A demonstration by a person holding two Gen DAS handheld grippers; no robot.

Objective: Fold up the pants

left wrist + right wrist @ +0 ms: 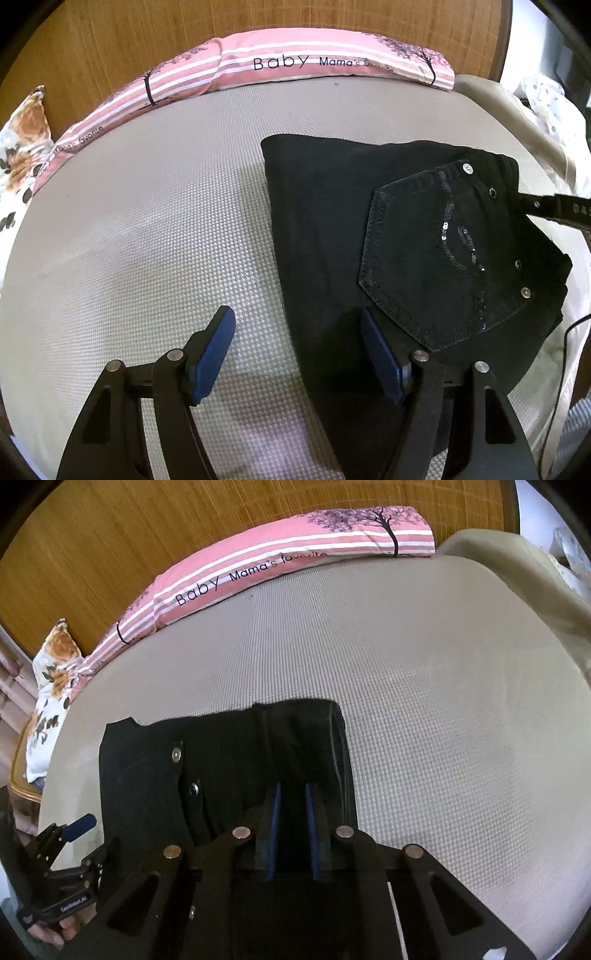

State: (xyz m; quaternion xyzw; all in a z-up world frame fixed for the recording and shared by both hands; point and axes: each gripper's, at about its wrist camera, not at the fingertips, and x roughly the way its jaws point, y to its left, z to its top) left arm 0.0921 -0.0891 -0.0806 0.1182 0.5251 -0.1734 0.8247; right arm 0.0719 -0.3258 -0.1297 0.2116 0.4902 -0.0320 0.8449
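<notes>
Black pants (pixel 413 236) lie folded into a compact block on the grey mattress (pixel 155 221), back pocket with sequins facing up. My left gripper (pixel 297 325) is open and empty, its blue pads straddling the near left edge of the pants. My right gripper (pixel 293 794) has its blue pads nearly closed on the waistband end of the pants (pixel 221 760). The right gripper also shows at the right edge of the left wrist view (pixel 554 208). The left gripper shows at the lower left of the right wrist view (pixel 79 825).
A pink striped "Baby" pillow (pixel 295 62) lies along the wooden headboard (pixel 110 40). A floral pillow (pixel 18 155) sits at the far left. A beige blanket (pixel 517 565) and a black cable (pixel 561 354) are at the right.
</notes>
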